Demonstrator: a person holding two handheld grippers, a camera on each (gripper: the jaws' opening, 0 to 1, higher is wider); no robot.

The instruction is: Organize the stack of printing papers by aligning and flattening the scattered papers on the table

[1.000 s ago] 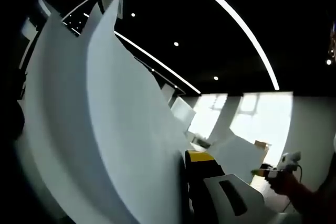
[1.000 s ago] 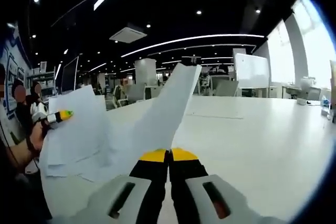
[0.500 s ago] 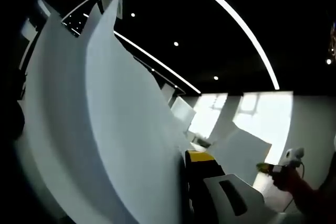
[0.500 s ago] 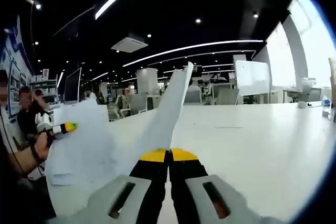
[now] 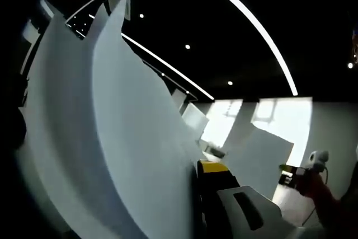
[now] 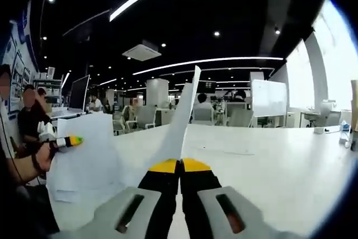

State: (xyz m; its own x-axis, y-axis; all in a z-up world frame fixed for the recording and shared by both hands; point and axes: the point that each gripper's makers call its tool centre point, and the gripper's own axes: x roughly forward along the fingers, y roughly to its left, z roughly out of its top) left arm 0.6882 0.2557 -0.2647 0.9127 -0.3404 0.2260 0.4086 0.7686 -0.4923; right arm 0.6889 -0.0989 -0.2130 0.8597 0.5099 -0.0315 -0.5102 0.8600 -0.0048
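The sheet [image 6: 182, 121] pinched by the right hand-held gripper [image 6: 180, 164] has been raised steeper, now seen nearly edge-on.

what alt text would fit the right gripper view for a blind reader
The right gripper, jaws closed, pinches a white sheet of paper standing edge-on above a white table. At left, the left gripper holds a stack of papers.

No text, label, brand or number can be read in either view. The posters [image 6: 15, 62] on the wall at the upper left of the right gripper view are too small and blurred to make out, and the paper sheets [image 5: 112, 138] show blank white faces.
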